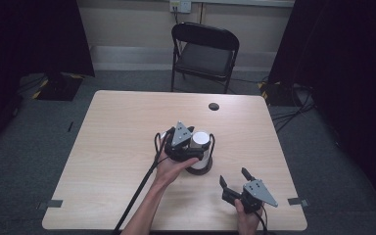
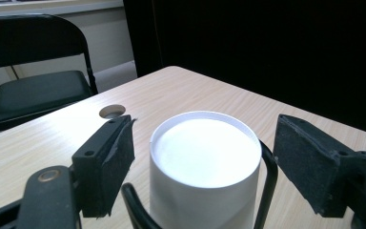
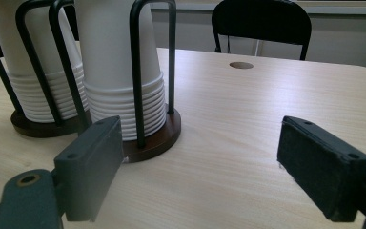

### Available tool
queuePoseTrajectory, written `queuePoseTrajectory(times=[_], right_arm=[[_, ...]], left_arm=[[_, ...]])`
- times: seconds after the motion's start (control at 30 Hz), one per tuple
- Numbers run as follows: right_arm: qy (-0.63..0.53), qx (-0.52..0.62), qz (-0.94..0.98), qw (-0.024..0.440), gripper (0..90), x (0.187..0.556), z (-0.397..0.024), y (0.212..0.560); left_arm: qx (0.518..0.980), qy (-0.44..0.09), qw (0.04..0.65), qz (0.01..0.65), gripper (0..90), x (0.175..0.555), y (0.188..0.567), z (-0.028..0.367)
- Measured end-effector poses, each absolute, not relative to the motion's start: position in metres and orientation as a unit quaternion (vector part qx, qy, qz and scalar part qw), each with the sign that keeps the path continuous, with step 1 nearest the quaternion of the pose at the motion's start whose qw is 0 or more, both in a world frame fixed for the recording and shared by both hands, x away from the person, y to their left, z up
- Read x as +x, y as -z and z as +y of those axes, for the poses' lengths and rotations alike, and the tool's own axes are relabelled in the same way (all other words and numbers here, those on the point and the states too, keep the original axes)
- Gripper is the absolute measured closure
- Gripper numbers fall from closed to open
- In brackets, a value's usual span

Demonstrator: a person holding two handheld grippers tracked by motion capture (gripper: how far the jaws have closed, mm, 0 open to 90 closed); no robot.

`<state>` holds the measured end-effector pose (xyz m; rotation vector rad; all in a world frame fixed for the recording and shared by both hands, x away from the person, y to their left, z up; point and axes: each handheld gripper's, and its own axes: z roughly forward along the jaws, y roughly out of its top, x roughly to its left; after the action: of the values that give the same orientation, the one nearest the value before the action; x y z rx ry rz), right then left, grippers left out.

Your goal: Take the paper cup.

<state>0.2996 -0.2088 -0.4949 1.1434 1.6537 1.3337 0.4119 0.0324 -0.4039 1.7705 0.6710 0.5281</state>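
Two stacks of upturned white paper cups stand side by side in black wire holders on dark round bases near the table's middle. My left gripper (image 1: 199, 143) reaches over the right-hand stack (image 1: 201, 138). In the left gripper view its jaws flank the top cup (image 2: 206, 148) with a gap on each side, so it is open. The other stack (image 3: 33, 71) is largely hidden behind that gripper in the high view. My right gripper (image 1: 233, 176) rests open near the table's front right, holding nothing, just short of the nearer holder's base (image 3: 155, 138).
The light wooden table (image 1: 117, 127) has a round cable hole (image 1: 214, 106) near its far edge. A black folding chair (image 1: 205, 51) stands behind it. The left gripper's cable (image 1: 137, 193) trails off the front edge. Dark curtains hang at both sides.
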Motion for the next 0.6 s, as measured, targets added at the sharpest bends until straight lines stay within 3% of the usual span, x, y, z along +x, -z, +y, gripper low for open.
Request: queuePoseTrajectory(times=[0.6], right_arm=[[-0.521, 0.441, 0.637, 0.358, 15.3, 0.2989, -0.2092, 0.4952]], left_arm=[[0.76, -0.23, 0.537, 0.284, 27.3, 0.4186, 0.4094, 0.0232]])
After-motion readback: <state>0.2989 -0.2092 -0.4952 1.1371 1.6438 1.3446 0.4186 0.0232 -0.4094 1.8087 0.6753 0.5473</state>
